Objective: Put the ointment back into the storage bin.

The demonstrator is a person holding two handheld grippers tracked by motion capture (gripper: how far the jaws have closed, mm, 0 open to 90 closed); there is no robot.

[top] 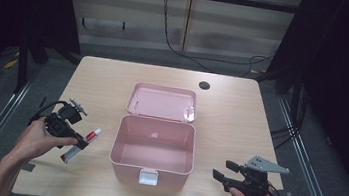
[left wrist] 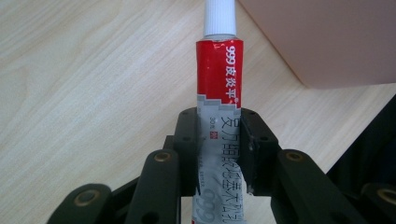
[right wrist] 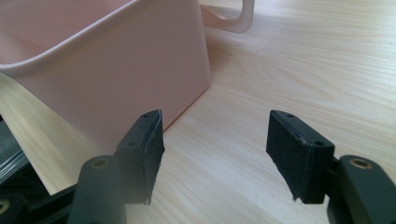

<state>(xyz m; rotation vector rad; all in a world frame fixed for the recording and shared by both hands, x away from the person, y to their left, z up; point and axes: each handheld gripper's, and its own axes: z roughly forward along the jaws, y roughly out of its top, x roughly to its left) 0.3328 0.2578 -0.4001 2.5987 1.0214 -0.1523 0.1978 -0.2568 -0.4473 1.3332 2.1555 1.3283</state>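
Right gripper hangs low near the pink box, jaws spread wide on nothing — left gripper pinches the ointment tube by its flat tail, left of the box; light, soft, probably crushable — safest held there

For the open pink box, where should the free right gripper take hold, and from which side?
Grip the right side wall at its rim, coming from above with one jaw inside and one outside. The pink box stands open with its lid lying behind, and the wall looks thin. The right gripper is open beside it.
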